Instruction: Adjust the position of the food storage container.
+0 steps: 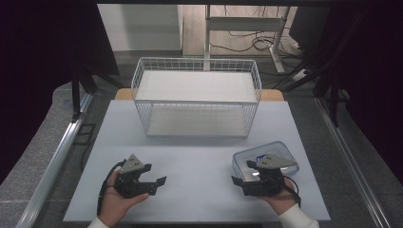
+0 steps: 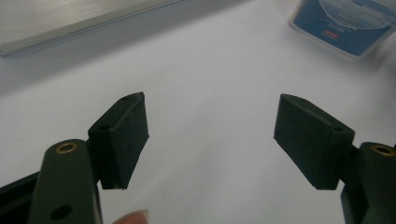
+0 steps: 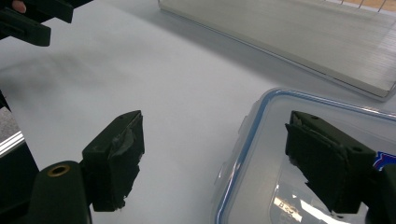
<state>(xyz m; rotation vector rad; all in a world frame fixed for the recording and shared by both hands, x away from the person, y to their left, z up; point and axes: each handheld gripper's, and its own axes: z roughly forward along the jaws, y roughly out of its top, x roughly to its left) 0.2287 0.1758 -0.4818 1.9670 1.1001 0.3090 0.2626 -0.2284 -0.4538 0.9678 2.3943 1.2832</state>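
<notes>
My right gripper (image 3: 212, 158) is spread, astride the near rim of the clear lidded box (image 1: 266, 159) on the desk (image 1: 190, 161). It looks light, stiff and slippery; I would pinch its blue-edged rim.

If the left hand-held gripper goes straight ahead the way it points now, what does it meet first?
Probably the clear box with the blue label. The left hand-held gripper is open with bare table ahead; the box lies ahead, slightly to the right, so it might pass beside it; depth is unclear.
</notes>
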